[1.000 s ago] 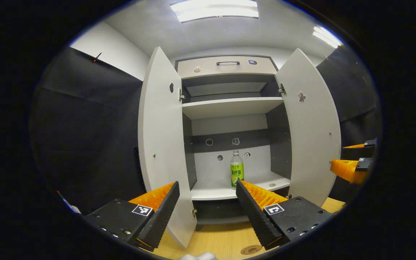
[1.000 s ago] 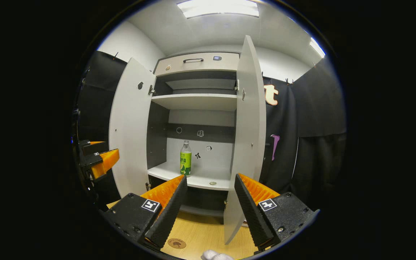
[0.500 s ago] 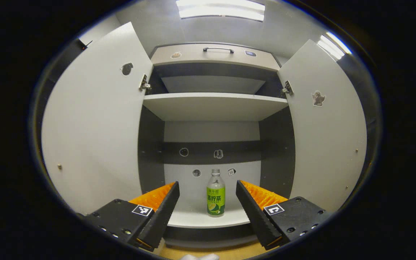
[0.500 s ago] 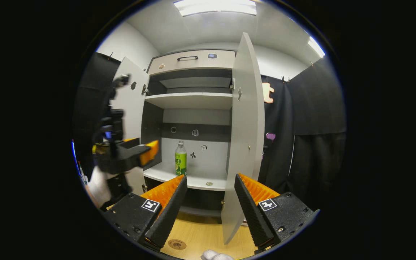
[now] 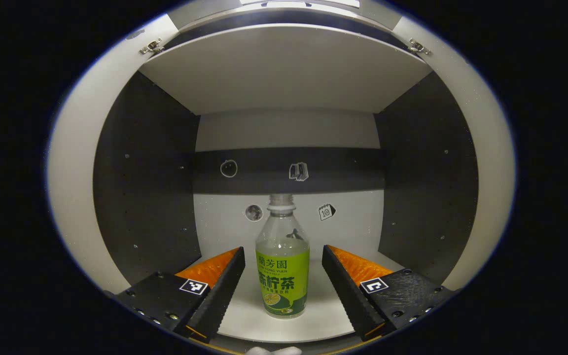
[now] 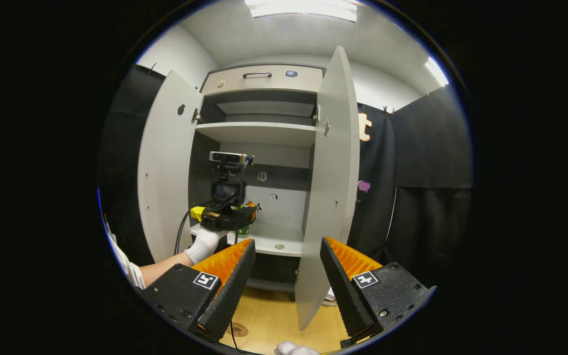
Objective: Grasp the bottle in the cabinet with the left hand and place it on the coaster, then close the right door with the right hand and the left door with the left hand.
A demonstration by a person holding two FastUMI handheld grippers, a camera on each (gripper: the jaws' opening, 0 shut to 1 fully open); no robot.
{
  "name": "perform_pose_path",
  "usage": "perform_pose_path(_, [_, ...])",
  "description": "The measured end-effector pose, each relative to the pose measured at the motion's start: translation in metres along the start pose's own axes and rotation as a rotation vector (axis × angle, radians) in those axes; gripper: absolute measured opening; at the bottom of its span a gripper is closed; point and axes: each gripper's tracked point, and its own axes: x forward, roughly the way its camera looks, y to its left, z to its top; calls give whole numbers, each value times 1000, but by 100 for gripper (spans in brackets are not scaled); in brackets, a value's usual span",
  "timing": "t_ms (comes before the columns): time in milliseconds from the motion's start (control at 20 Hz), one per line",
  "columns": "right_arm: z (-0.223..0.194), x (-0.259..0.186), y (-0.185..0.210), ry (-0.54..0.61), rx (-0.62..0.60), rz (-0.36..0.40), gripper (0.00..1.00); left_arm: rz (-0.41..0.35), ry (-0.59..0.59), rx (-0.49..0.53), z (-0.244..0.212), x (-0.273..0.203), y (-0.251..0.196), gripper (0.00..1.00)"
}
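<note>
A clear bottle [image 5: 282, 266] with a green label stands upright on the lower cabinet shelf [image 5: 244, 320]. My left gripper [image 5: 281, 250] is open, one finger on each side of the bottle, with a gap on both sides. In the right gripper view a gloved hand [image 6: 204, 244] holds the left gripper [image 6: 227, 217] inside the cabinet, hiding most of the bottle [image 6: 243, 230]. My right gripper [image 6: 287, 241] hangs open and holds nothing, in front of the cabinet. The left door [image 6: 165, 172] and right door [image 6: 331, 187] stand open. A round brown coaster [image 6: 237, 329] lies on the wooden table [image 6: 274, 320].
An upper shelf [image 5: 284, 74] runs close above the bottle, and dark side walls [image 5: 146, 197] close it in left and right. A drawer with a handle [image 6: 259, 79] tops the cabinet. A small round disc [image 6: 279, 246] lies on the lower shelf. Black cloth [image 6: 412, 197] hangs to the right.
My left gripper has moved forward into the cabinet until its open fingers flank the bottle. The right gripper has stayed almost still.
</note>
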Motion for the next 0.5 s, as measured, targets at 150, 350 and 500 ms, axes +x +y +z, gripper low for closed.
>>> perform_pose_path(150, [-9, -2, -4, 19, 6, -8, 82, -7, 21, -15, -16, 25, 1, 96])
perform_pose_path(350, [-11, -5, -11, 26, 20, -24, 82, 1, 45, -12, -18, 29, 0, 75])
perform_pose_path(500, [-6, -10, -12, 16, 9, -29, 82, -24, 3, -41, 4, 4, 1, 74])
